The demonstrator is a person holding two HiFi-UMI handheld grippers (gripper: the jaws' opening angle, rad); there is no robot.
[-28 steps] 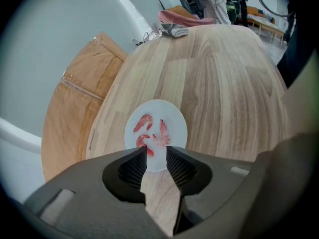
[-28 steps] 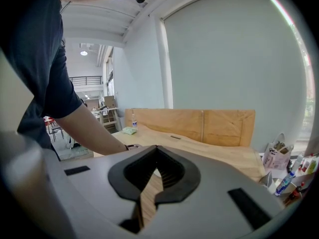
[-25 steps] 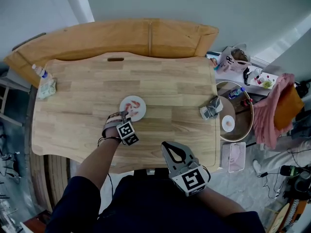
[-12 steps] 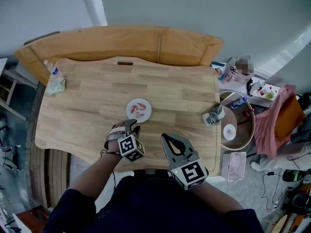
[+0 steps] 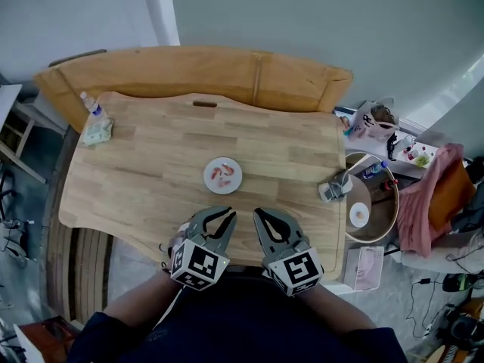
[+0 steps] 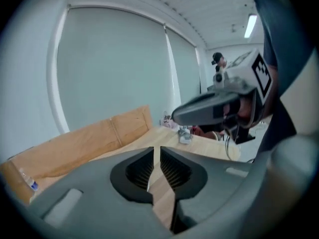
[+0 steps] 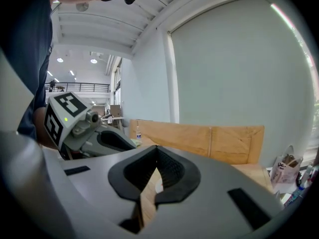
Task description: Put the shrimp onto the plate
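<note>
Pale wooden worktop [image 5: 144, 165], with a tan board along its far edge. A white plate [image 5: 235, 184] is seen near the middle, toward the near edge. Pink shrimp [image 5: 221, 173] are lying on it. 2 tools are held side by side above the near edge, clear of the plate. Left tool [image 5: 221, 218]: jaws just drawn inward, a thin slit left, nothing between. Right tool [image 5: 262, 216]: tips pressed together, nothing pinched.

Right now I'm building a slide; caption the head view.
Shrimp on the plate; the right gripper hovers empty at the table edge beside the left gripper, its jaws just closing on nothing.
</note>
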